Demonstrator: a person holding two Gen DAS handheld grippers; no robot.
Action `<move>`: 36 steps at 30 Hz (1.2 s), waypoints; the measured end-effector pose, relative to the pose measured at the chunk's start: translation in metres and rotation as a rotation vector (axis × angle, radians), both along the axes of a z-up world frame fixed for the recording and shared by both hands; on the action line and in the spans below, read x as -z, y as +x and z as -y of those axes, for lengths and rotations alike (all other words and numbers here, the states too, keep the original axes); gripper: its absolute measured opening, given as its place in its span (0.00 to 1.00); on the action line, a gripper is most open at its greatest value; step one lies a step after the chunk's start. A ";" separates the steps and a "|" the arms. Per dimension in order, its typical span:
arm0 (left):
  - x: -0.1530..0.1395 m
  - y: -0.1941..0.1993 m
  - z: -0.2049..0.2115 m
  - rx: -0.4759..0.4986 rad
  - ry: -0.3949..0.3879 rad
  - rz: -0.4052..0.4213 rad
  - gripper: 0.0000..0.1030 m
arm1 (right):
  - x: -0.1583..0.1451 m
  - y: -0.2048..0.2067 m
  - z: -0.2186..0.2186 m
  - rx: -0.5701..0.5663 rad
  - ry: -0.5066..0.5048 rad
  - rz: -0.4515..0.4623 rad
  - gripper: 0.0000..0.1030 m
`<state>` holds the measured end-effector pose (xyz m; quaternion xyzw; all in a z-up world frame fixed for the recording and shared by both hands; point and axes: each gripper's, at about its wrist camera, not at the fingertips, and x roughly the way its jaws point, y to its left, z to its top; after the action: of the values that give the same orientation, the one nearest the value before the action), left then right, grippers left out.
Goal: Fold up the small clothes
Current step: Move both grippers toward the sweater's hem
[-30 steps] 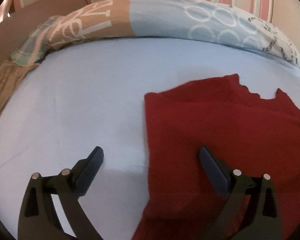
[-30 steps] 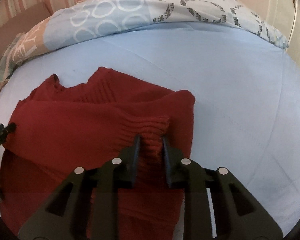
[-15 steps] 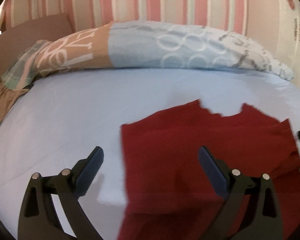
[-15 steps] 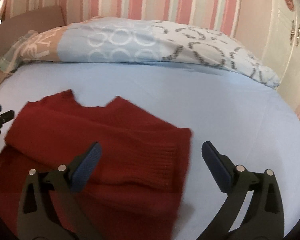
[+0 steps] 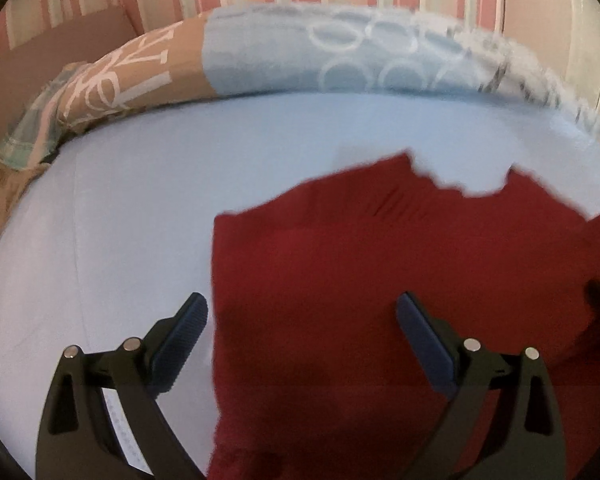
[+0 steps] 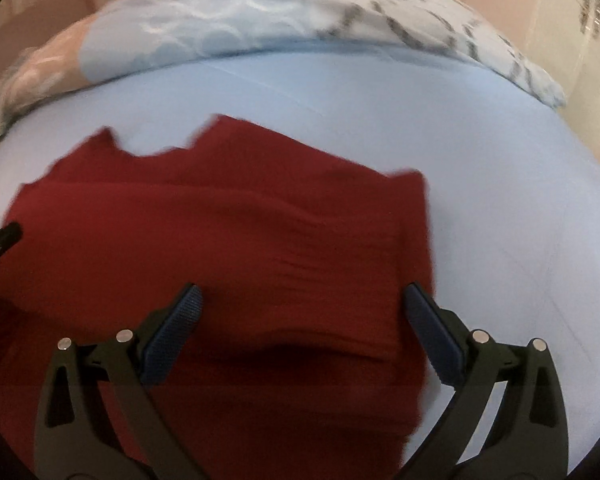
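Left gripper (image 5: 302, 320): spread wide and holding nothing, hovering over the sweater's left edge; one finger is above the sheet, the other above the knit.
Right gripper (image 6: 300, 310): also released and empty, poised over the sweater's right side, where a ribbed cuff lies just ahead of its fingers.
Red sweater (image 6: 220, 232): lying flat on the bed, directly ahead of and under both grippers, neckline pointing away from them.
Bed sheet (image 5: 140, 200): pale blue, bare to the left of the left gripper and to the right of the right one.
Duvet (image 5: 340, 60): bunched along the far edge, well beyond the sweater.
Done so far: the sleeve on the right looks folded in across the body.
Left to do: probably folding the body over; the left sleeve's state I cannot tell.
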<state>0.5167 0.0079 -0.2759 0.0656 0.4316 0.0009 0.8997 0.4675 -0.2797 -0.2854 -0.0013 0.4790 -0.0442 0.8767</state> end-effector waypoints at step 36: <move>-0.055 -0.368 -0.086 0.039 -0.099 0.094 0.94 | -0.071 -0.357 0.032 -0.040 0.153 0.113 0.69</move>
<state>0.1483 0.0939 -0.2205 0.0292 0.3869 -0.0347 0.9210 0.1110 -0.3118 -0.2139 0.0585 0.4307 0.0099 0.9006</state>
